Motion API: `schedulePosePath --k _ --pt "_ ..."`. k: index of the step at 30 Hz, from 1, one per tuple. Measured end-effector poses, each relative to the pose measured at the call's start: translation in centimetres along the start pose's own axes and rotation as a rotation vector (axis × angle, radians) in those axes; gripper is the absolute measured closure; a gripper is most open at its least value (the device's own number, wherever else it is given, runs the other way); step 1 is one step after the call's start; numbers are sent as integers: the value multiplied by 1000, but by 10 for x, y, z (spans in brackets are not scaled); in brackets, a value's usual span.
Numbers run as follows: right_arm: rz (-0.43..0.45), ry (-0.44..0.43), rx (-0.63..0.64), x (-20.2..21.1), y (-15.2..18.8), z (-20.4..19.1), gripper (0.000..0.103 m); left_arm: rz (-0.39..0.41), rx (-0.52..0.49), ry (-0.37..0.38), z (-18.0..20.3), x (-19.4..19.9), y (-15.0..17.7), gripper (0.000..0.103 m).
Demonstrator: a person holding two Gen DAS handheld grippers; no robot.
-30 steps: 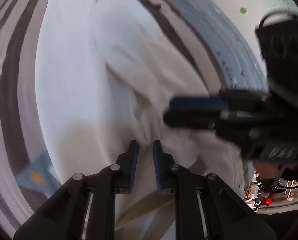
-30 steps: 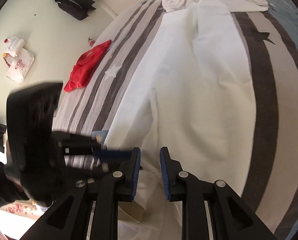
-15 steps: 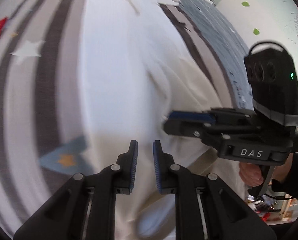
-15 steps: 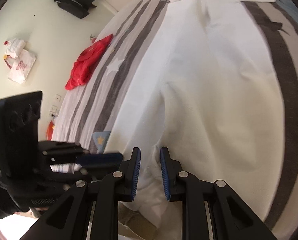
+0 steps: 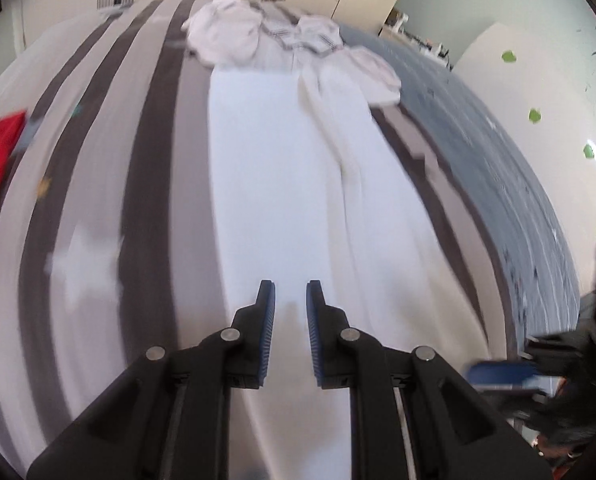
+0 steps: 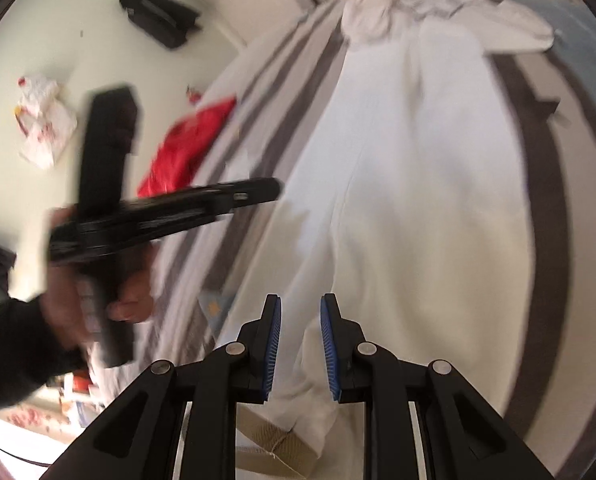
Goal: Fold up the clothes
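Two tools hover over the striped bed [image 5: 146, 208]. Left to right: red cloth [image 6: 186, 148] at the bed's edge, left tool [image 5: 289, 332] narrowly parted and empty, then white trousers [image 6: 410, 184] laid lengthwise — soft, light, likely to slump. Right tool [image 6: 300, 344] barely parted, fabric between its pads, grip unclear — hems look the best hold.

Trousers [image 5: 282, 184] white. Bedcover [image 5: 146, 168] grey with dark stripes, pale stars; far side blue-grey. Cloth [image 6: 186, 148] red. Gripper pads [image 6: 273, 344] blue, arms black. Sleeve [image 6: 14, 344] black. Wall dots [image 5: 534, 115] green.
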State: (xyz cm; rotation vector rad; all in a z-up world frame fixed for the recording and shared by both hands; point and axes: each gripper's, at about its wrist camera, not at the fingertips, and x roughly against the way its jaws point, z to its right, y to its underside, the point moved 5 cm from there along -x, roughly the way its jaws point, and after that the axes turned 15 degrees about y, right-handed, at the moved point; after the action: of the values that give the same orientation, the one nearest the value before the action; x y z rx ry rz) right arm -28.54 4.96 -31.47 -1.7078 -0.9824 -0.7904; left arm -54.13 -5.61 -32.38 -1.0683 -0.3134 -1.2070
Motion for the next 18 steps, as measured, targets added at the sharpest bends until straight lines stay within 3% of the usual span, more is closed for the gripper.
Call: schedulePosePath --k 2,3,5,9,13,18 --pt "40 42 -21 11 -22 11 81 30 -6 5 1 -21 -24 90" --pt "53 108 -41 12 -35 23 79 44 -9 12 3 -32 -37 90" --pt "76 207 -67 2 -64 53 79 71 -13 38 6 -55 -66 82" --pt "114 344 -150 -29 -123 102 78 91 -13 71 7 -84 -107 78" --pt "140 352 -223 -59 -178 151 74 73 -24 72 0 -111 -136 72" --pt "110 367 -223 -97 -216 168 68 14 -44 77 -8 -133 -148 71"
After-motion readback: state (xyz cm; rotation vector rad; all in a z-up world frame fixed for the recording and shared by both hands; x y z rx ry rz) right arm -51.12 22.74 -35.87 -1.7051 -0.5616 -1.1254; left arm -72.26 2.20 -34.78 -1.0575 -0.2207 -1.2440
